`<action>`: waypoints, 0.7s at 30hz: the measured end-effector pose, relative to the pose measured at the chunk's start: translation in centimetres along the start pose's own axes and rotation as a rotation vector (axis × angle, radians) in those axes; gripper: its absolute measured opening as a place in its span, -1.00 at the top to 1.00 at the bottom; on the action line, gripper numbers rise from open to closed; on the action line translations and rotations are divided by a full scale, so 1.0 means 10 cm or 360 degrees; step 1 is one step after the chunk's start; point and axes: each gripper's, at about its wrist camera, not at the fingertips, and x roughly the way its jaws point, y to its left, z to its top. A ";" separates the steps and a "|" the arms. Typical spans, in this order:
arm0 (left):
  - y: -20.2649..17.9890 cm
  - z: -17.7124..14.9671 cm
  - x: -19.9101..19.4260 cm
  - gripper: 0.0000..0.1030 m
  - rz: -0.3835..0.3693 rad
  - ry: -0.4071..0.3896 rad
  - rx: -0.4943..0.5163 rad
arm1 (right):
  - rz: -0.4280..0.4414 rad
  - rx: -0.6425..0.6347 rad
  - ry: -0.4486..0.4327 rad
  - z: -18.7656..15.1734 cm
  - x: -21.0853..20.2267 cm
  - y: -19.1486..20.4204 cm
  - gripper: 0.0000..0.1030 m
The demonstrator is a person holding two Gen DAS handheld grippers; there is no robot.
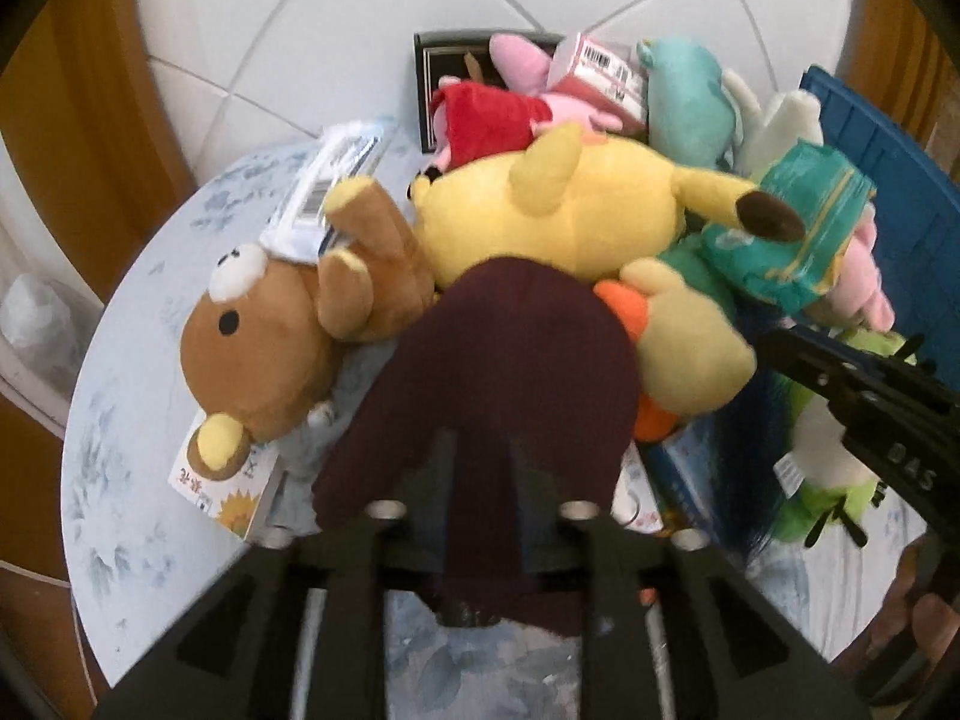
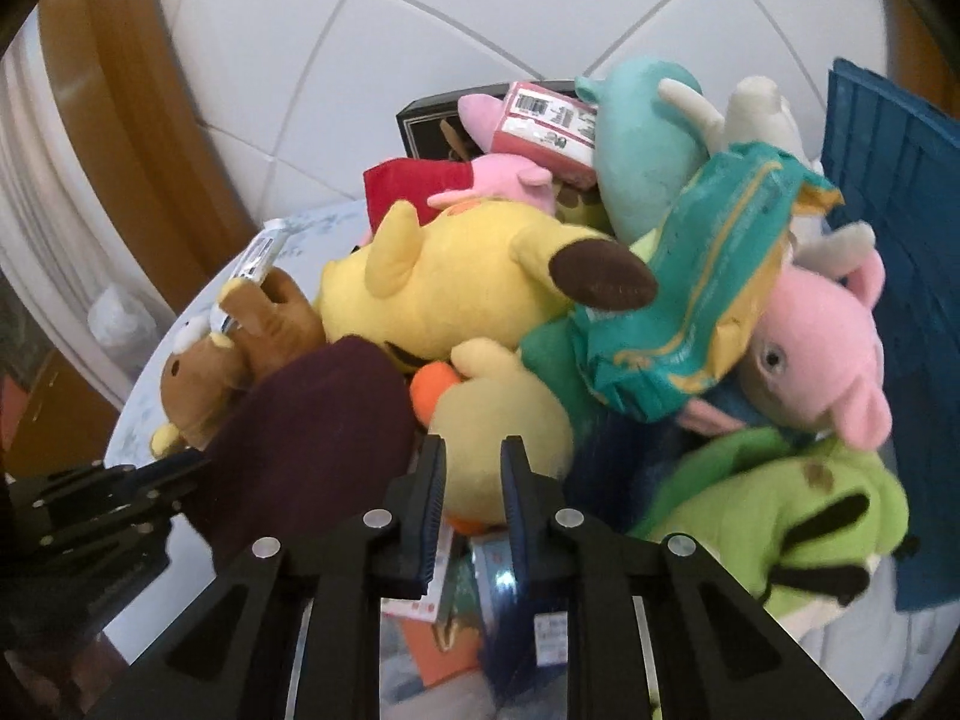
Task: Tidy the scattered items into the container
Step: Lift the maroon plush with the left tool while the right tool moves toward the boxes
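A heap of plush toys fills a blue container (image 1: 888,180) (image 2: 900,276). My left gripper (image 1: 480,450) is shut on a dark maroon knitted item (image 1: 510,372) and holds it over the heap's near edge; it also shows in the right wrist view (image 2: 312,438). A yellow plush (image 1: 558,216) (image 2: 456,282), a brown bear (image 1: 270,342) (image 2: 204,378) and a pale yellow duck (image 1: 684,348) (image 2: 498,420) lie around it. My right gripper (image 2: 474,456) is open and empty, its jaws just above the duck.
A round table with a pale floral cloth (image 1: 132,432) holds everything. Small boxes lie under the bear (image 1: 234,498) and below my right gripper (image 2: 420,594). A green plush (image 2: 798,522), a pink pig (image 2: 822,348) and a teal packet (image 2: 690,312) lie at the right.
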 end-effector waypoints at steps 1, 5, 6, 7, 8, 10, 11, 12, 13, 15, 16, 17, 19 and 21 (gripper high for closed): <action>0.00 -0.02 0.01 -0.18 0.0003 -0.0004 0.0001 | 0.0007 0.0008 0.0005 -0.02 0.00 0.00 0.48; -0.12 -0.05 0.03 -0.68 -0.0007 -0.0057 0.0075 | 0.0011 0.0019 0.0032 -0.11 0.03 0.01 0.24; -0.16 -0.05 0.09 -0.68 -0.0001 -0.0046 0.0098 | 0.0017 0.0020 0.0041 -0.12 0.05 0.00 0.23; -0.20 -0.04 0.14 -0.68 0.0005 -0.0034 0.0119 | 0.0023 0.0020 0.0050 -0.14 0.07 0.00 0.23; -0.23 -0.05 0.23 -0.68 0.0014 -0.0008 0.0129 | 0.0029 0.0020 0.0059 -0.15 0.09 -0.01 0.23; -0.25 -0.08 0.44 -0.61 0.0058 0.0062 0.0135 | 0.0042 0.0021 0.0076 -0.17 0.13 -0.01 0.23; -0.22 -0.11 0.47 -0.14 0.0064 0.0060 0.0117 | 0.0054 0.0019 0.0092 -0.19 0.17 -0.01 0.23; -0.19 -0.14 0.51 -0.09 0.0071 0.0058 0.0098 | 0.0064 0.0014 0.0111 -0.21 0.20 -0.01 0.23; -0.16 -0.16 0.54 0.16 0.0077 0.0055 0.0081 | 0.0074 0.0009 0.0130 -0.23 0.24 -0.01 0.23; -0.07 -0.15 0.47 0.48 0.0086 0.0045 0.0058 | 0.0095 0.0008 0.0160 -0.26 0.32 0.02 0.22; -0.01 -0.16 0.45 0.56 0.0072 0.0048 0.0038 | 0.0106 0.0007 0.0175 -0.27 0.35 0.04 0.22; 0.03 -0.17 0.43 0.61 0.0068 0.0051 0.0021 | 0.0117 0.0006 0.0190 -0.29 0.39 0.05 0.22; 0.17 -0.21 0.36 0.63 0.0100 0.0036 -0.0023 | 0.0143 -0.0007 0.0198 -0.30 0.42 0.13 0.23; 0.33 -0.26 0.25 0.64 0.0143 0.0011 -0.0062 | 0.0159 -0.0028 0.0196 -0.30 0.44 0.24 0.23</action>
